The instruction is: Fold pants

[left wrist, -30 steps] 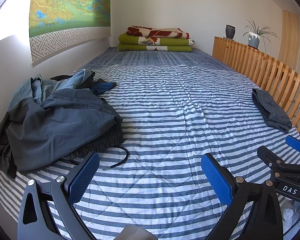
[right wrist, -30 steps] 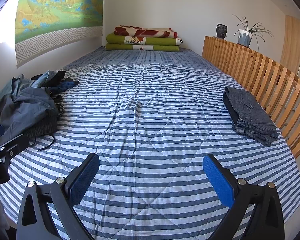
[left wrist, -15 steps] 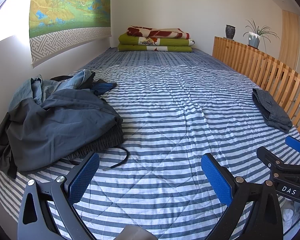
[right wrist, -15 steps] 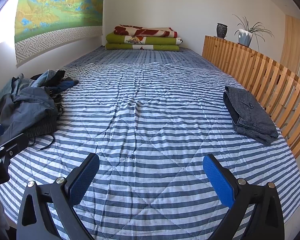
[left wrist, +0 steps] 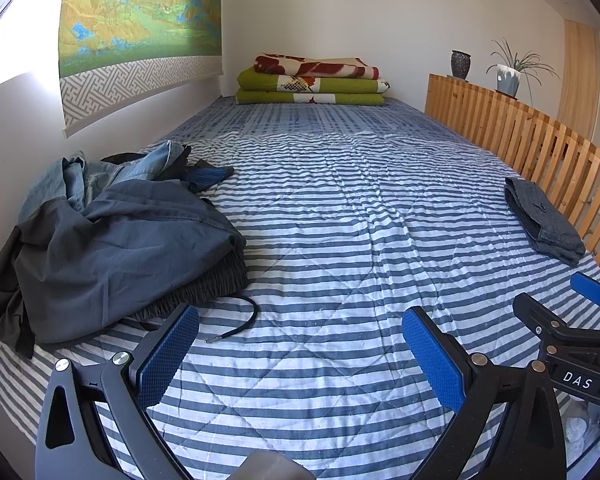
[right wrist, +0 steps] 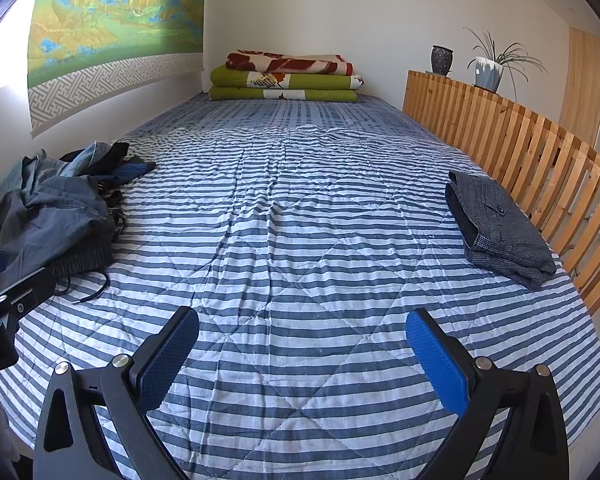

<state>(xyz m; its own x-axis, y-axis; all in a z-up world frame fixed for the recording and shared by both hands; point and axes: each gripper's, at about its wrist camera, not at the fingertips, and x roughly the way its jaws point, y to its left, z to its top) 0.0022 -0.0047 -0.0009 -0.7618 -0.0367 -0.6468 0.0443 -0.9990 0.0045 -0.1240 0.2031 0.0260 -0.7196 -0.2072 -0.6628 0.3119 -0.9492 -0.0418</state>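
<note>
A heap of unfolded pants (left wrist: pixel 112 240) (right wrist: pixel 48 216) in dark blue, denim and black lies at the bed's left edge by the wall, a black drawstring (left wrist: pixel 236 322) trailing from it. One folded grey pair (left wrist: pixel 544 220) (right wrist: pixel 496 224) rests at the right by the wooden rail. My left gripper (left wrist: pixel 300 356) hovers open over the near stripes, just right of the heap, holding nothing. My right gripper (right wrist: pixel 302 354) is also open and empty above the bed's near middle; its side shows in the left wrist view (left wrist: pixel 580 336).
The striped quilt (right wrist: pixel 300 220) covers the whole bed. Folded green and red blankets (left wrist: pixel 312 82) are stacked at the far end. A slatted wooden rail (right wrist: pixel 512 140) runs along the right, with a vase (right wrist: pixel 442 60) and potted plant (right wrist: pixel 490 68) on it. Wall and tapestry (left wrist: pixel 136 20) bound the left.
</note>
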